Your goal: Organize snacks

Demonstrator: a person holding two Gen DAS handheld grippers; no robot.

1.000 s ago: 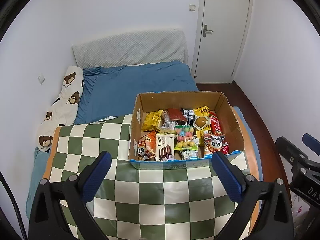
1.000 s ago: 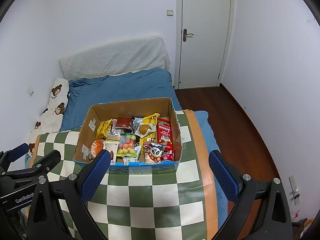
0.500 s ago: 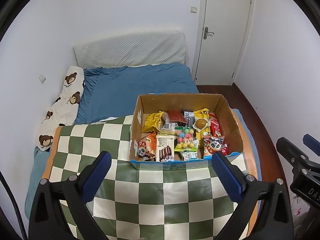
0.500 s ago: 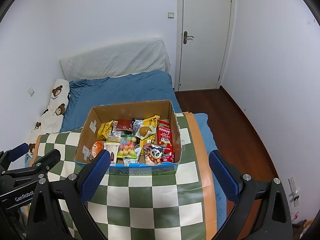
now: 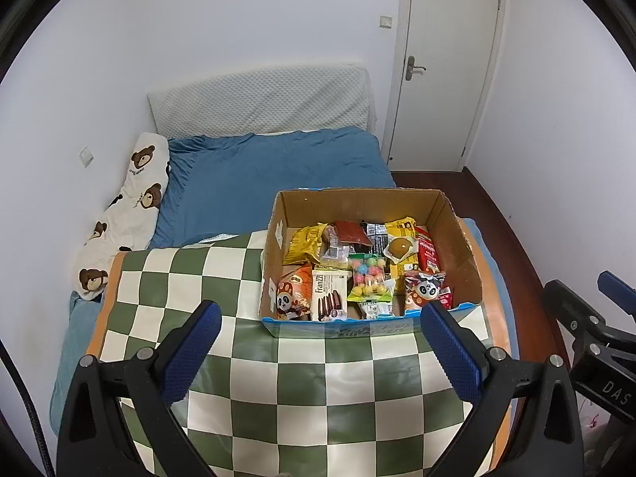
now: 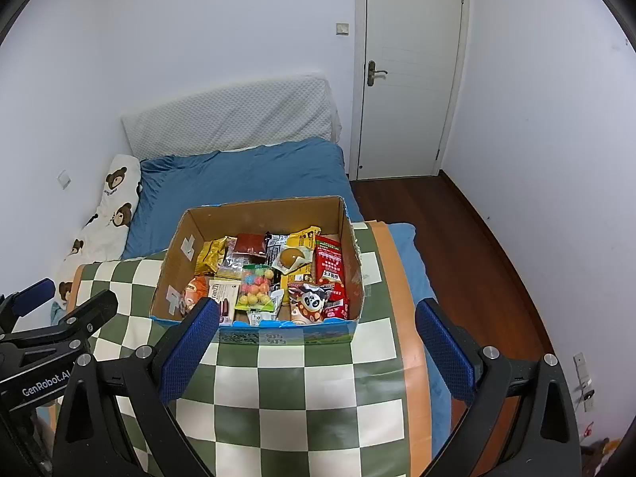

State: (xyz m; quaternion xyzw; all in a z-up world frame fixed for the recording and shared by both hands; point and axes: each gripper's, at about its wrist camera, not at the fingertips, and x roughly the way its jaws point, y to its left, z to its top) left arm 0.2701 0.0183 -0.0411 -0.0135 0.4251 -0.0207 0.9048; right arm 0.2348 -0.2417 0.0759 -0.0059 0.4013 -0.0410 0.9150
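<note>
Left gripper (image 5: 318, 342): fingers spread wide apart, nothing between the blue pads (image 5: 190, 351); it hangs over the near part of the checked cloth, short of the box.
Right gripper (image 6: 316, 342): fingers likewise released and empty; its left pad (image 6: 190, 351) overlaps the near-left corner of the box in the right wrist view, though I cannot tell whether it touches.
Grippers together: side by side, the right one showing at the right edge of the left wrist view, the left one at the left edge of the right wrist view.
Checked cloth (image 5: 302, 397): green and cream squares with an orange border, spread over the table; the near half lies bare.
Cardboard box (image 5: 457, 246): open-topped, brown inside with a blue printed front wall, standing at the far right part of the cloth, its right wall close to the orange border.
Snacks in the box: packed flat and overlapping.
Near edge of the box: an orange panda bag (image 5: 293, 292) in the left corner, then a white Franzzi biscuit pack (image 5: 328, 294), a clear bag of coloured candy balls (image 5: 369, 278), and a panda-face pouch (image 5: 424, 288) on the right.
Far part of the box: a yellow crinkled bag (image 5: 304, 242) on the left, a dark red packet (image 5: 351, 233), a yellow packet with a round bun picture (image 5: 400, 244), and a red packet (image 5: 429, 254) along the right wall.
Bed (image 5: 270, 179): blue sheet, just beyond the far edge of the table.
Bear-print pillow (image 5: 127, 214): along the left wall.
Door (image 5: 445, 67): white, shut, at the far right corner of the room.
</note>
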